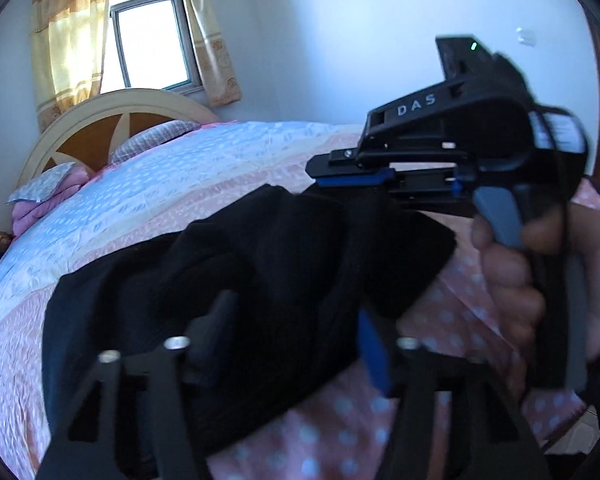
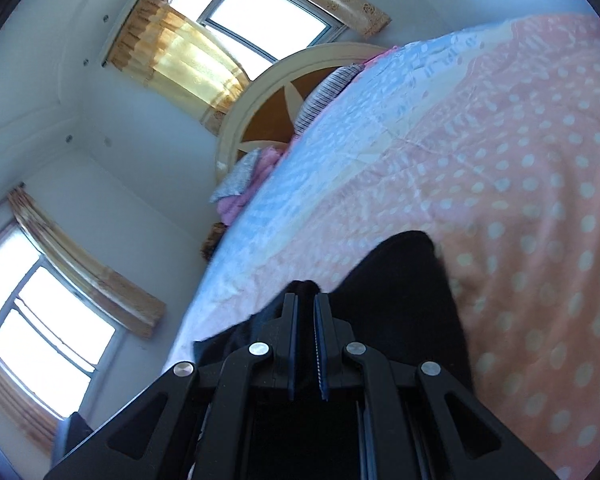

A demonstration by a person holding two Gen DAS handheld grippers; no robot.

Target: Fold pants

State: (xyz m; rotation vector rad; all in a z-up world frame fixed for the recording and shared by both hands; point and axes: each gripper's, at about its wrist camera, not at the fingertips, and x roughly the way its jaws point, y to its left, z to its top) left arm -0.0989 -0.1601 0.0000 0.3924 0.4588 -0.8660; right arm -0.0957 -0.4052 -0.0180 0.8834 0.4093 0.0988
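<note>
Pink dotted quilt covered the bed [image 1: 228, 184], and on its near part lay the black pants [image 1: 228, 280], bunched. My left tongs [image 1: 292, 336] stood spread wide with cloth between the fingers. My right tongs [image 2: 305, 336] were nearly closed, pinching a pants edge [image 2: 412, 280]; I saw them [image 1: 352, 182] clamped there too.

Pants [image 1: 228, 280] lie on the bed [image 1: 140, 184], pillows [image 1: 156, 136] and headboard [image 1: 100, 120] at ten o'clock, window [image 1: 148, 40] behind them.
</note>
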